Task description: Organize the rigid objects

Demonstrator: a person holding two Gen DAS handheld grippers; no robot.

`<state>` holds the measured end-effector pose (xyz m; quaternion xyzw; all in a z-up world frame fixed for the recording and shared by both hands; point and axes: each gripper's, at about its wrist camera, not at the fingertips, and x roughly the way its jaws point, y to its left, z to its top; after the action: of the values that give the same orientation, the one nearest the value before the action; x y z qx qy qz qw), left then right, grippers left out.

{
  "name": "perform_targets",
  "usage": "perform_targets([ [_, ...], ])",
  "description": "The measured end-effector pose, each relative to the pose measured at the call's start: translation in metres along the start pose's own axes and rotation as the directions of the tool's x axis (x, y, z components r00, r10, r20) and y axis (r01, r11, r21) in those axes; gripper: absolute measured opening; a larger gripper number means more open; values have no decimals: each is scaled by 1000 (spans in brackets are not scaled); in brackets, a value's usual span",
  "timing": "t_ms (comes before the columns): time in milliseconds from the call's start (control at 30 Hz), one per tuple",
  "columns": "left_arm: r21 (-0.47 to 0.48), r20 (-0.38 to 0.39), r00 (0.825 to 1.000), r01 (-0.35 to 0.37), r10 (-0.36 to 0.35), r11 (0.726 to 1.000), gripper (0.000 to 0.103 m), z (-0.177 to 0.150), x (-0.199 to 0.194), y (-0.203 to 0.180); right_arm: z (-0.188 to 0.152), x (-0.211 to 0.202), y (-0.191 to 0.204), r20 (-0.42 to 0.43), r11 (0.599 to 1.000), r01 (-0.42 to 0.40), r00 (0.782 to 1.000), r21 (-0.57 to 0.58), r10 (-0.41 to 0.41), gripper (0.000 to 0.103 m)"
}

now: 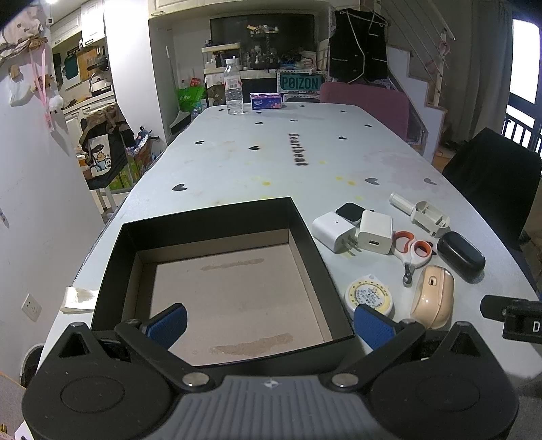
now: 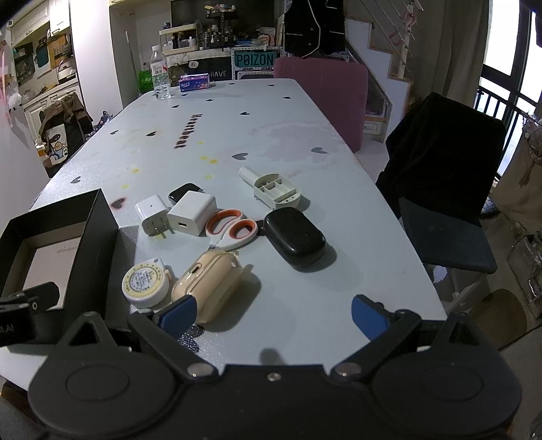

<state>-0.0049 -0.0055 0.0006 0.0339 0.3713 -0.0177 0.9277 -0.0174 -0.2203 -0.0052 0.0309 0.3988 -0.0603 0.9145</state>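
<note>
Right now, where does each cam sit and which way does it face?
Left wrist: on the left gripper, open, facing the empty black box; right gripper's edge at far right.
Right wrist: on the right gripper, open, facing the beige case.
Shared: box, case, tape measure, chargers, black case.

A lived-in home: kitchen cabinets with a kettle at left, a staircase at right. A cluttered shelf and hanging vest stand behind the heart-patterned desk.
</note>
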Motion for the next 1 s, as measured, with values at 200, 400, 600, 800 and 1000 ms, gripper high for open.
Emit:
perform_targets([
  [200,-4,0,1000,3,-3,1000,103,2,3,5,1,-2,-1,1,1000,0,1000,0,0,99],
  [400,-4,2,1000,3,-3,1000,103,2,3,4,1,-1,-1,2,1000,1,1000,-2,-1,99],
  [600,-4,3,1000,5,-5,1000,103,2,3,4,0,-1,-1,2,1000,2,1000,-2,-2,99],
  [800,-4,3,1000,5,-5,1000,103,2,3,4,0,0,0,3,1000,3,1000,-3,-3,99],
  [1000,-4,3,1000,4,-4,1000,103,2,3,4,0,0,0,4,1000,4,1000,-4,-4,99],
])
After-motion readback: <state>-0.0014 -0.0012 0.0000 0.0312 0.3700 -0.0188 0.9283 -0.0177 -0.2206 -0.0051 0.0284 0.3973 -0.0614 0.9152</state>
